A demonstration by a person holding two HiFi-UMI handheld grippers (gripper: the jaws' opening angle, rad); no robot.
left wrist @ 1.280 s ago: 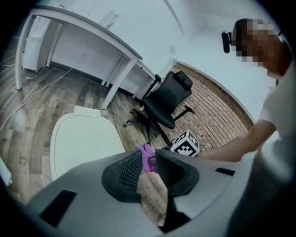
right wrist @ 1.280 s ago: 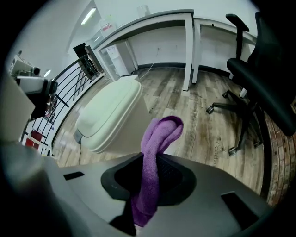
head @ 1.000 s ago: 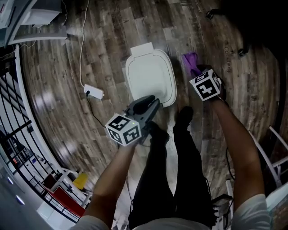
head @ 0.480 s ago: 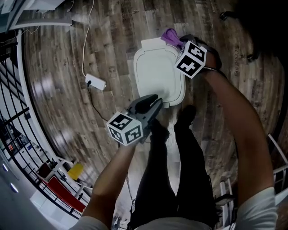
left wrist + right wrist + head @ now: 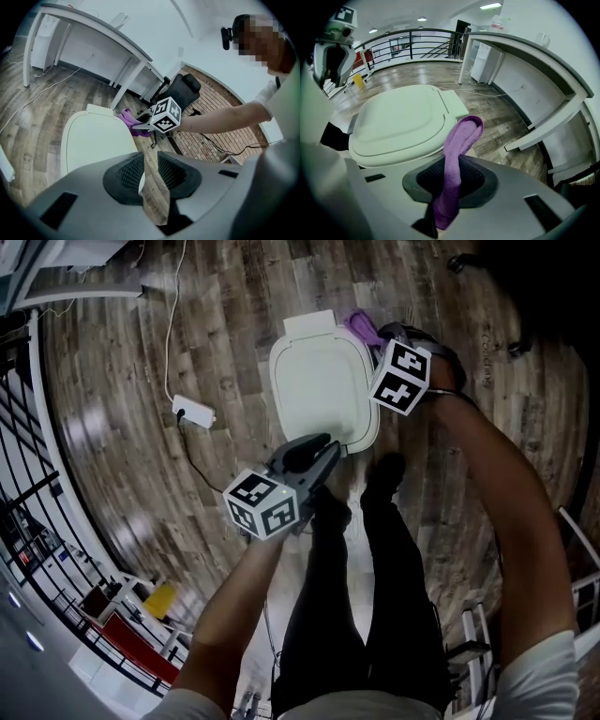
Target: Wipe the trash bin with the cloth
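Note:
The trash bin (image 5: 319, 385) is white with a shut rounded lid and stands on the wood floor in front of the person's feet. My right gripper (image 5: 380, 334) is at the lid's far right corner, shut on a purple cloth (image 5: 362, 324). In the right gripper view the cloth (image 5: 461, 136) rises from between the jaws and folds over just beside the lid (image 5: 398, 122). My left gripper (image 5: 328, 448) hovers over the bin's near edge. Its jaws stand a narrow gap apart with nothing between them (image 5: 151, 171). From the left gripper view the bin (image 5: 93, 145), cloth (image 5: 129, 119) and right gripper (image 5: 140, 126) show ahead.
A white power strip (image 5: 194, 412) with its cable lies on the floor left of the bin. The person's legs and dark shoes (image 5: 384, 474) stand just behind it. A white desk (image 5: 525, 51) and a black office chair (image 5: 183, 89) are nearby. A black railing (image 5: 37, 521) runs along the left.
My right gripper has carried the purple cloth from the floor side right of the bin up to the lid's far right corner. The left gripper has hardly moved.

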